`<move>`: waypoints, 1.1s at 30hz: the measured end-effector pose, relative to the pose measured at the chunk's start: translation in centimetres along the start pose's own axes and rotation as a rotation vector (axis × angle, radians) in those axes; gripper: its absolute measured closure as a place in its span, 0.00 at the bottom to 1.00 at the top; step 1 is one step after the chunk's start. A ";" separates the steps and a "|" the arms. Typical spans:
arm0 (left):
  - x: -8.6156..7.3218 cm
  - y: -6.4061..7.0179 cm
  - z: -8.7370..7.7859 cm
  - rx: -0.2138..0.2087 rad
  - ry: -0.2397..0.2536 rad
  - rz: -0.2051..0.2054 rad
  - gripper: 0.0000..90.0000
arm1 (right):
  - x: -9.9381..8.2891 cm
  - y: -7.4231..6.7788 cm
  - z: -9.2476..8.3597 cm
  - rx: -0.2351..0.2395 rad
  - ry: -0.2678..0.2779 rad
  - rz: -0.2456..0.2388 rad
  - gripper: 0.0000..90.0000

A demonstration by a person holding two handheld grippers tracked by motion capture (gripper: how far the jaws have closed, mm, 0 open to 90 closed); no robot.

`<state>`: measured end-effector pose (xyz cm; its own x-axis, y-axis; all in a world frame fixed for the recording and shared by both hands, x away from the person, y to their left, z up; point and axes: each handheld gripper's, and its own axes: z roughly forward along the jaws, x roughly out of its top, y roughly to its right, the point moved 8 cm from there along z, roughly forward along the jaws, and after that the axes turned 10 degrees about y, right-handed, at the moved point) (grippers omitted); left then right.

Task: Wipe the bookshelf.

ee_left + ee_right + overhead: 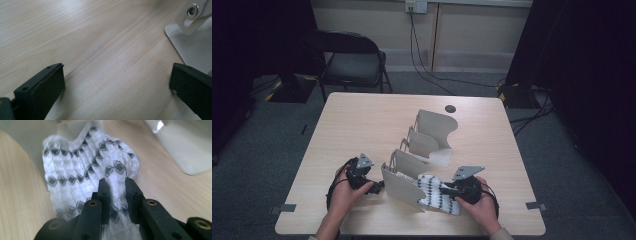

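While the left claw [117, 82] rests spread on the table [362, 125], the right claw [117, 192] pinches the patterned cloth [82, 170].

The file rack [424, 150] blocks the table's middle; bare table [357, 120] lies open leftward.

One wooden table [362, 120], and on it one white metal rack [439, 157] with three upright dividers, I count: the tall one at the back, a smaller one in the middle, another at the front. One white cloth with a black diamond pattern [437, 196] beside it. Two handheld grippers, the left gripper [379, 186] and the right gripper [443, 189], one in each of the person's two hands. One dark round hole [450, 108] in the tabletop. Behind the table, one black folding chair [352, 62].
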<state>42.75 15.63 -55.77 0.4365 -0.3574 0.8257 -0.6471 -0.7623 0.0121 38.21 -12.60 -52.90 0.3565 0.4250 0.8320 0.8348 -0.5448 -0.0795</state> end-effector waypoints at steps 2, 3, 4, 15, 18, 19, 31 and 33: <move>0.0 0.0 0.0 0.001 0.000 0.000 0.00 | 0.1 0.6 -0.6 -0.021 0.012 0.005 0.86; 0.0 0.0 0.0 0.001 0.000 0.000 0.00 | 0.3 1.1 -1.0 -0.041 0.022 0.003 0.86; 0.0 0.0 0.0 0.000 -0.001 0.000 0.00 | 0.6 1.7 -1.6 -0.073 0.035 0.000 0.86; 0.0 -0.1 0.0 0.000 -0.004 0.008 0.00 | -0.4 2.7 -2.8 -0.050 0.043 0.111 0.85; 0.0 -0.1 0.0 0.000 -0.005 0.008 0.00 | -0.8 2.5 -2.7 -0.032 0.035 0.144 0.86; 0.0 -0.1 0.0 -0.001 -0.005 0.008 0.00 | -0.8 2.4 -2.7 -0.026 0.035 0.155 0.85; 0.0 -0.1 0.0 -0.001 -0.004 0.008 0.00 | 0.1 2.1 -2.1 -0.016 0.062 0.029 0.34; 0.0 -0.1 0.0 -0.003 -0.006 0.009 0.00 | 0.4 2.0 -1.5 -0.023 0.063 -0.029 0.30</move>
<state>42.79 15.67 -55.76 0.4340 -0.3673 0.8226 -0.6528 -0.7575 0.0062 39.39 -14.60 -51.89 0.3046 0.3952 0.8666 0.8343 -0.5496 -0.0426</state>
